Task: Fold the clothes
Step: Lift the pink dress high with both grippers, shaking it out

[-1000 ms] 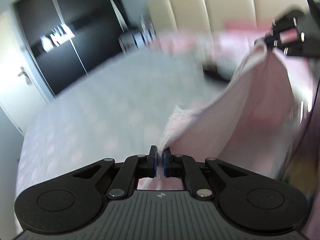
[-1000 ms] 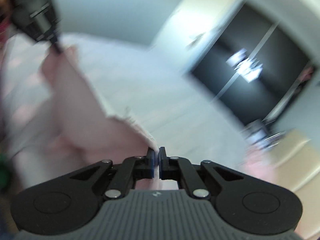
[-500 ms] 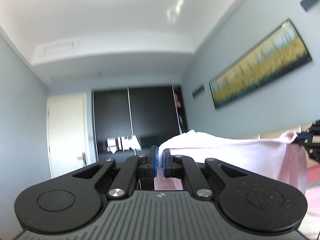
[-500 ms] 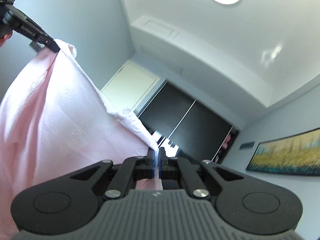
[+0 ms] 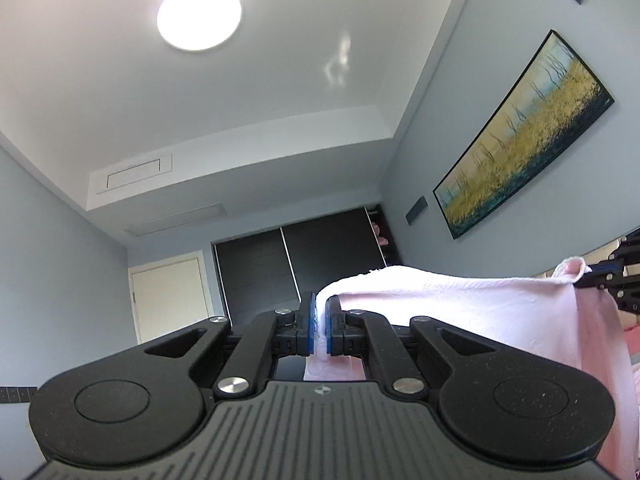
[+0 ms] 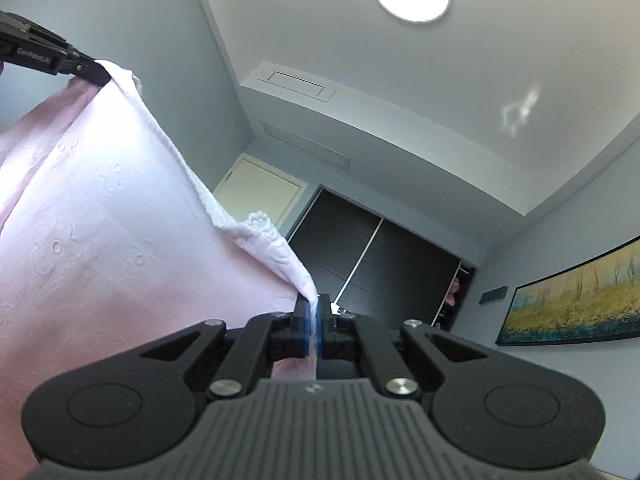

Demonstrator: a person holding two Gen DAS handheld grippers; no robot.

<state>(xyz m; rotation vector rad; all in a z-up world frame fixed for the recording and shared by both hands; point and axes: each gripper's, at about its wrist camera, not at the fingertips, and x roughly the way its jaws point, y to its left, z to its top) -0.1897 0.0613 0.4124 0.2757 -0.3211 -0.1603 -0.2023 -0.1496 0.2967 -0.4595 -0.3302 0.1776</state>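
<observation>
A pale pink garment with an embossed flower pattern hangs stretched in the air between both grippers. My left gripper is shut on one top corner of it. My right gripper is shut on the other top corner; the pink garment fills the left of the right wrist view. Each gripper shows in the other's view: the right gripper at the far right edge, the left gripper at the upper left. The lower part of the cloth is out of view.
Both cameras point up at the ceiling with a round lamp. A dark sliding wardrobe and a white door stand ahead. A long framed painting hangs on the right wall. The bed is out of view.
Both grippers have swung up from the bed, lifting the garment and pulling its top edge taut. In the last half second they tilted further toward the ceiling.
</observation>
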